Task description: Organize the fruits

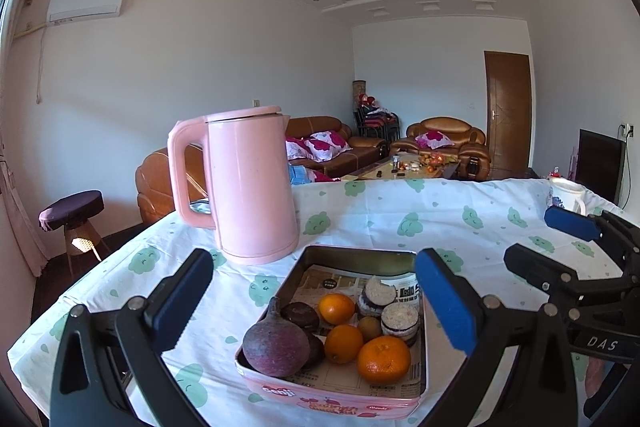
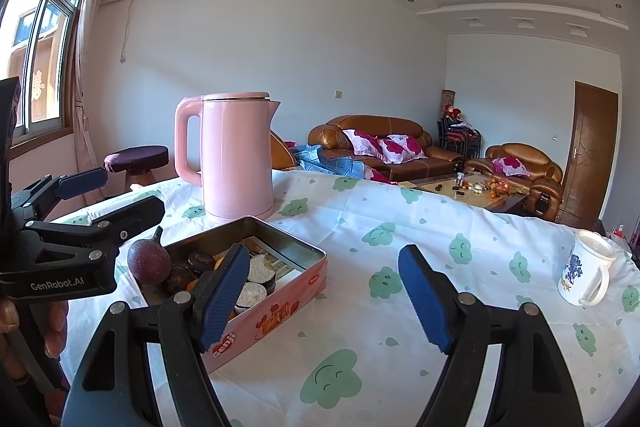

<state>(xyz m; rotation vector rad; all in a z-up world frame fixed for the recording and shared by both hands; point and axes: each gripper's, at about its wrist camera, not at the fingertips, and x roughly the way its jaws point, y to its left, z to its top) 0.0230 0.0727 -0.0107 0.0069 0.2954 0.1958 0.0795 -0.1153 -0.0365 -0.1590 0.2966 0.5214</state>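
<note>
Your pink tin (image 1: 320, 401) near the table's (image 1: 440, 227) front edge holds three oranges (image 1: 384, 359) and one purple fruit (image 1: 275, 347). Only the right view shows the window (image 2: 44, 39). Left gripper (image 1: 316, 307) and right gripper (image 2: 324, 297) both stand spread, empty.

The worktop (image 2: 400, 227) wears a white cloth (image 1: 400, 203) printed with green smiling clouds. Directly on it stand three things — a pink kettle (image 1: 250, 183) near the far edge, a pink tin (image 1: 332, 399) just in front of it, and a white mug (image 2: 584, 267) well apart.
</note>
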